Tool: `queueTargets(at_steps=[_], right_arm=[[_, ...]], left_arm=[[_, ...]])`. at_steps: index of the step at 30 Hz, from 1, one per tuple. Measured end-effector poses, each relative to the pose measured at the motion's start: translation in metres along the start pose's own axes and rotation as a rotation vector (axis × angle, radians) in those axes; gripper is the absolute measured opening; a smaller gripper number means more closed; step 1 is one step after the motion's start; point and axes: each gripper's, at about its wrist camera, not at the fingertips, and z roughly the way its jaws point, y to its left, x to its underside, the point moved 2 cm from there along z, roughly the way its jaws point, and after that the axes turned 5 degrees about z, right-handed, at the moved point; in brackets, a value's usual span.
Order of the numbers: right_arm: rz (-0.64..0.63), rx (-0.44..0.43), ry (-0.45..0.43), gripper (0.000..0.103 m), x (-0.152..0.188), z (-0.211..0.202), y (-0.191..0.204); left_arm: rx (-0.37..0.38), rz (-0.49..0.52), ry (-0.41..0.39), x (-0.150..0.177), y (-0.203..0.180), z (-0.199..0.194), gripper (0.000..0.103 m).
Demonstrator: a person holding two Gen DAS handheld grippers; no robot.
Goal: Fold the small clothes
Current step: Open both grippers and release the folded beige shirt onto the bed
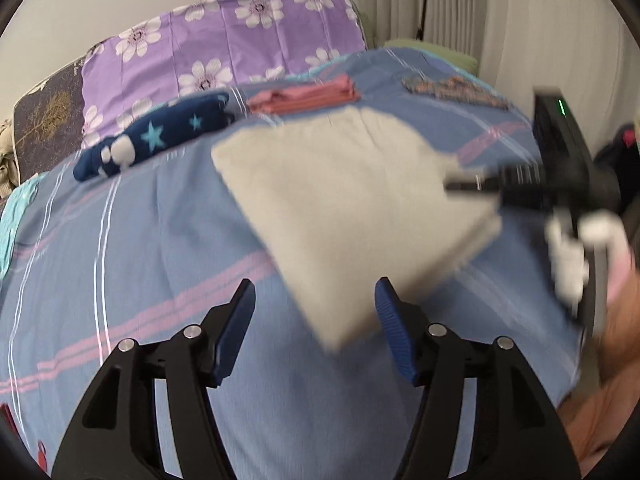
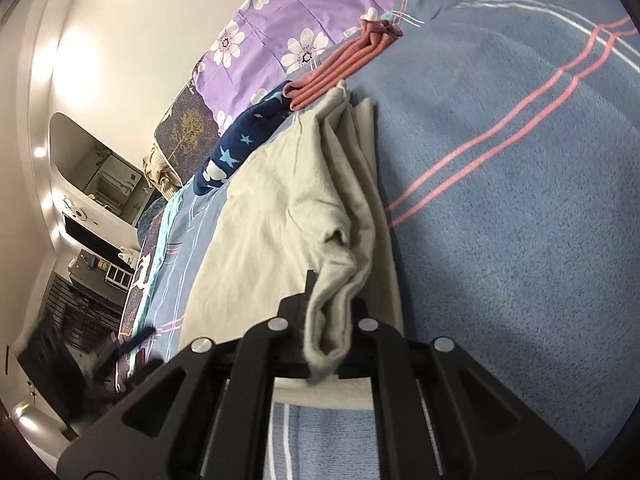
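Observation:
A pale beige garment [image 1: 352, 200] lies folded flat on the blue striped bedsheet [image 1: 120, 248]. My left gripper [image 1: 316, 294] hangs open just above its near corner, blue pads apart and nothing pressed between them. In the left wrist view, blurred, my right gripper [image 1: 458, 186] pinches the garment's right edge. In the right wrist view the right gripper [image 2: 334, 300] is shut on a bunched fold of the beige garment [image 2: 272, 208], which hangs out between the fingers.
Behind the beige piece lie a folded pink garment [image 1: 304, 98], a rolled navy star-print garment [image 1: 160, 136] and a patterned garment [image 1: 452, 90]. A purple flowered pillow [image 1: 224, 40] stands at the bed's head. A person's hand [image 1: 616, 320] holds the right gripper.

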Motion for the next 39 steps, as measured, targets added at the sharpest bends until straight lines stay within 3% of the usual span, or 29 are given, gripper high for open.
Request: queueTargets(at_steps=[8, 15, 20, 23, 25, 30, 35, 37, 39], right_arm=[[-0.021, 0.001, -0.033, 0.005, -0.004, -0.011, 0.016], [0.017, -0.059, -0.074, 0.003, -0.007, -0.032, 0.025], [0.048, 0.010, -0.026, 0.003, 0.000, -0.028, 0.008], [0.072, 0.075, 0.027, 0.008, 0.011, -0.014, -0.015], [0.091, 0.055, 0.027, 0.008, 0.013, -0.015, -0.022], [-0.022, 0.156, -0.074, 0.014, 0.005, -0.039, -0.007], [-0.155, 0.105, -0.112, 0.014, 0.004, -0.049, 0.023], [-0.221, 0.103, -0.099, 0.014, 0.009, -0.040, 0.034], [-0.244, 0.125, -0.075, 0.014, 0.012, -0.027, 0.037]], left_arm=[[-0.019, 0.010, 0.015, 0.010, -0.011, 0.023, 0.063], [-0.161, -0.046, 0.031, 0.007, 0.006, 0.030, 0.063], [-0.127, -0.072, 0.049, 0.024, 0.011, 0.025, 0.061], [-0.108, -0.067, 0.062, 0.030, 0.008, 0.026, 0.054], [-0.087, -0.075, 0.066, 0.030, 0.007, 0.026, 0.049], [0.044, -0.087, 0.088, 0.027, 0.003, 0.014, 0.017], [0.122, -0.086, -0.001, 0.006, -0.001, -0.008, 0.015], [0.111, -0.066, -0.025, -0.002, -0.005, -0.002, 0.015], [0.112, -0.056, 0.005, -0.006, -0.009, 0.018, 0.015]])
